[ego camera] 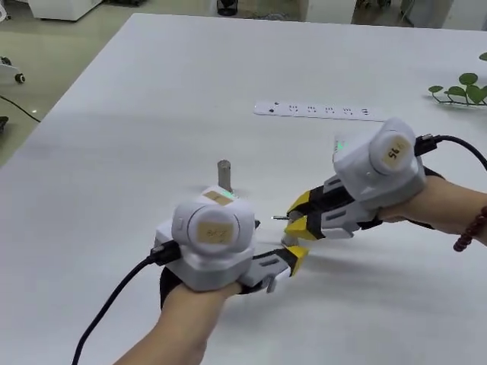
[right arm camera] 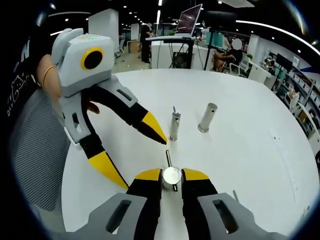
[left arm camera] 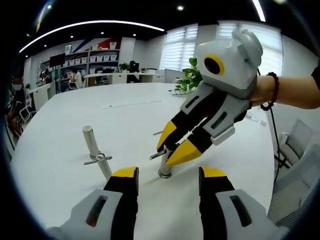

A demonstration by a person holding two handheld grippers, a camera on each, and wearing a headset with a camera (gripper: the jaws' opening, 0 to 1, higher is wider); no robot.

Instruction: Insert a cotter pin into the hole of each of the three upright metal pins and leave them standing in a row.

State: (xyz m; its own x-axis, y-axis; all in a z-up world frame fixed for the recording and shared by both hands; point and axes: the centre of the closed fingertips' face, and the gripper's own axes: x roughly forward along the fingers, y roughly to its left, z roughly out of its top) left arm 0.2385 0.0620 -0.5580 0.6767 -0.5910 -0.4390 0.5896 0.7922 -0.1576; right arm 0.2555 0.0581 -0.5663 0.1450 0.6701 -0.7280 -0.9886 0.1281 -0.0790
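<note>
near centre of the surface (ego camera: pixel 152 114), metal pin (left arm camera: pixel 165 169): upright, cotter pin (left arm camera: pixel 156 155) at its hole
right gripper (left arm camera: pixel 169 150): jaws clamped on it, likely steadying
left gripper (right arm camera: pixel 139 161): jaws apart, empty, near
second pin (left arm camera: pixel 92 142): left, already pinned

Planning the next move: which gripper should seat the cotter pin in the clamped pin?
Left, likely: left gripper is open, free and aimed at the cotter pin; right gripper is shut on the metal pin.
</note>
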